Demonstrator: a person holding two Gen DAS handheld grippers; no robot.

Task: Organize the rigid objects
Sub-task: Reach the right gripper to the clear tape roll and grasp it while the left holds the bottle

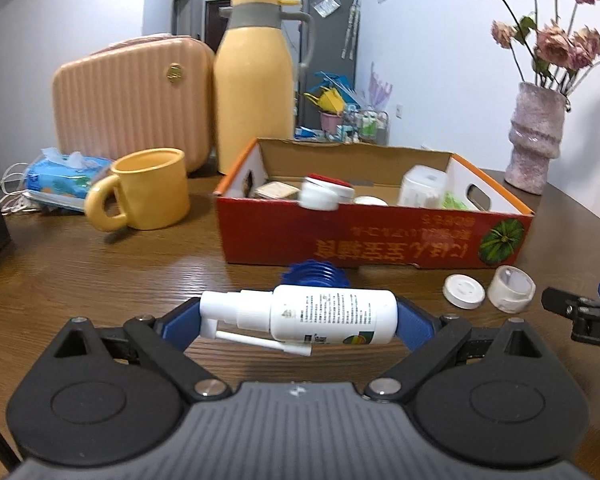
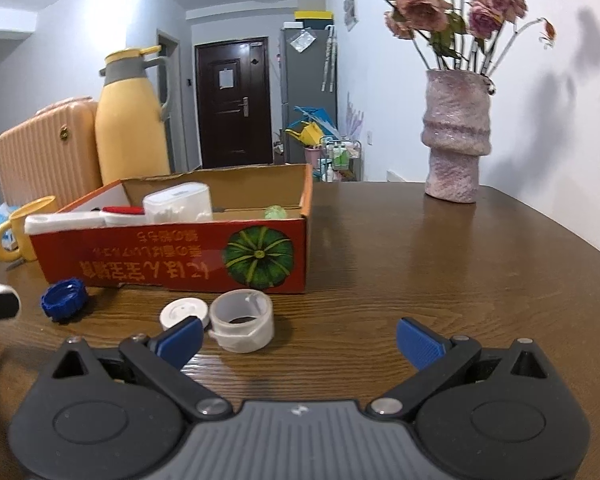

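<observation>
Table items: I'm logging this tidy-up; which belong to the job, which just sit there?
Job: spray bottle in left gripper; red cardboard box; blue cap; white lid; clear cap.
Bystanders: yellow mug; thermos; vase; pink case.

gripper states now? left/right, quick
Left gripper: shut on the spray bottle, gripped end to end.
Right gripper: open, holding nothing.
</observation>
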